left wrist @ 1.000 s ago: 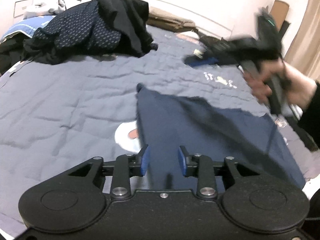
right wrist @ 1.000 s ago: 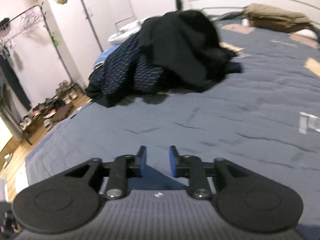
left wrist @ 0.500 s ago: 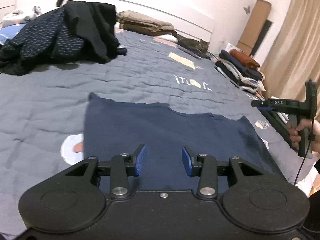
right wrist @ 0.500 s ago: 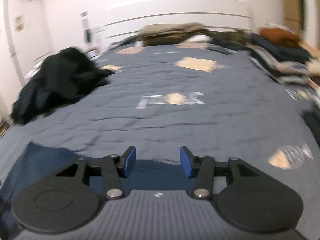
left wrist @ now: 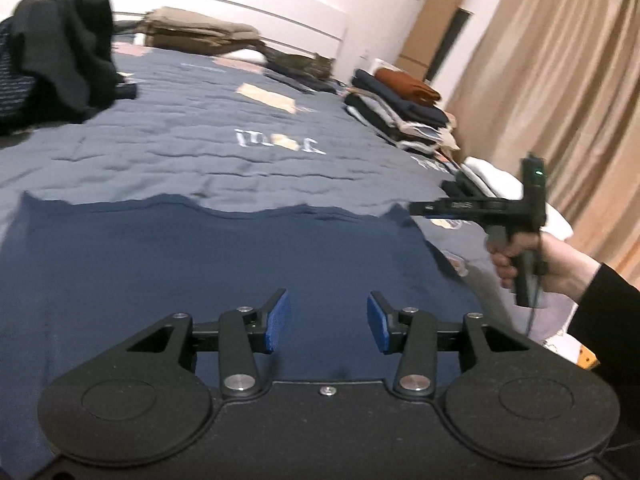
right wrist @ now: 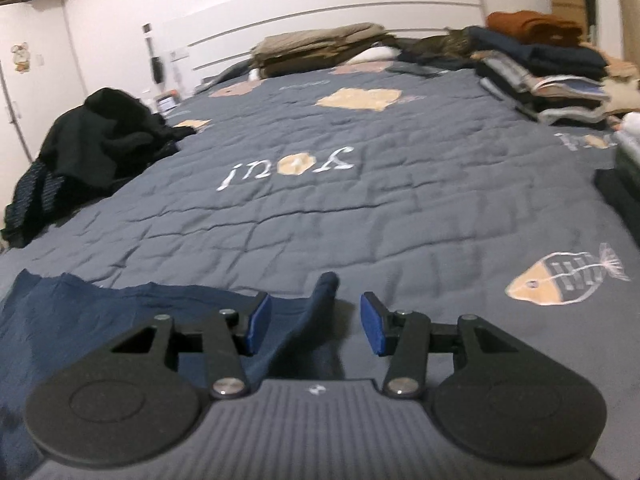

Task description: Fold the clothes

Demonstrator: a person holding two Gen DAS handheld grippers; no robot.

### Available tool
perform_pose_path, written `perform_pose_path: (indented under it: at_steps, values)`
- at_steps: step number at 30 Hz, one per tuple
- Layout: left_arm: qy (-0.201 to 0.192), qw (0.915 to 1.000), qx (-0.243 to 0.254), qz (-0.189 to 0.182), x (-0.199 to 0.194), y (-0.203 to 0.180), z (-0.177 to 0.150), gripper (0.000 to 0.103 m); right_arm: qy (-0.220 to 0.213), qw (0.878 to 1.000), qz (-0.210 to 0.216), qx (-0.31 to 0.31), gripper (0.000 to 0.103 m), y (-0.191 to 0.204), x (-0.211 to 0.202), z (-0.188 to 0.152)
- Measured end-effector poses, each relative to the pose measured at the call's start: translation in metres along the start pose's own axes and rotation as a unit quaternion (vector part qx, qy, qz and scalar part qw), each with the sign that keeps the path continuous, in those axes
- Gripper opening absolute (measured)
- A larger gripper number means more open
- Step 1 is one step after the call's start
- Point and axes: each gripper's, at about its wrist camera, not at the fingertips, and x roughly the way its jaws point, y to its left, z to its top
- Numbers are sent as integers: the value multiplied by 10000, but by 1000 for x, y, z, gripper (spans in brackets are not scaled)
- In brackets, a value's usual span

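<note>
Navy garment [left wrist: 208,264] is spread flat on the grey quilt [right wrist: 360,216], lower left of both views. Left tool [left wrist: 328,322] hovers over it, jaws opening, nothing gripped. Right tool [right wrist: 316,326] is apart too, a raised corner of cloth between its pads, untouched.

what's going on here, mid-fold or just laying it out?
Laying it out, it seems. A person holds a gripper in each hand over a navy garment spread flat on the bed quilt. The left gripper is opening, nothing pinched between its pads. The right gripper is open at the garment's right corner, not gripping it. No fold made yet. Folded stacks sit at the bed's far right.
</note>
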Motion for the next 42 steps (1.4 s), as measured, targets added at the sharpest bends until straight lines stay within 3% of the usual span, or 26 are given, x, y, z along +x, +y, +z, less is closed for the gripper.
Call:
perform_pose_path:
  at_steps: [5, 8, 11, 16, 22, 26, 27, 28, 30, 33, 36, 39, 42]
  values:
    - [41, 9999, -20, -132, 16, -9, 2, 43, 151, 9996, 99, 231, 49, -20, 15, 2]
    - [75, 9999, -56, -140, 21, -9, 2, 43, 143, 9980, 366, 490, 49, -35, 12, 4]
    - [90, 9999, -94, -113, 25, -7, 3, 43, 232, 9983, 303, 445, 49, -43, 7, 3]
    - [130, 9998, -123, -92, 33, -6, 6, 43, 580, 9972, 415, -206, 48, -25, 16, -4]
    - [173, 9998, -12, -84, 32, -11, 4, 43, 419, 9937, 37, -1040, 48, 10, 27, -10]
    - [199, 9998, -28, 15, 31, -10, 4, 43, 345, 9836, -193, -1761, 48, 33, 33, -18]
    - [202, 9998, -36, 31, 31, -10, 4, 43, 326, 9827, -211, -1812, 46, 34, 34, -18]
    - [206, 9998, -32, 39, 31, -9, 4, 43, 308, 9817, -228, -1863, 35, 35, 35, -19]
    - [207, 9998, -13, 45, 30, -10, 4, 43, 377, 9848, -93, -1690, 12, 32, 37, -18]
    - [198, 9998, -7, 42, 28, -9, 4, 43, 335, 9909, 59, -1298, 10, 23, 32, -11]
    - [171, 9998, -16, 66, 27, -7, 5, 43, 7, 9983, 148, -568, 8, 5, 22, 0]
    - [155, 9998, -34, 70, 26, -7, 5, 43, -308, 9994, -186, 15, 9, -13, 18, 7]
    - [175, 9998, -11, 72, 26, -7, 5, 43, -104, 9996, -243, 64, 9, -18, 23, 5]
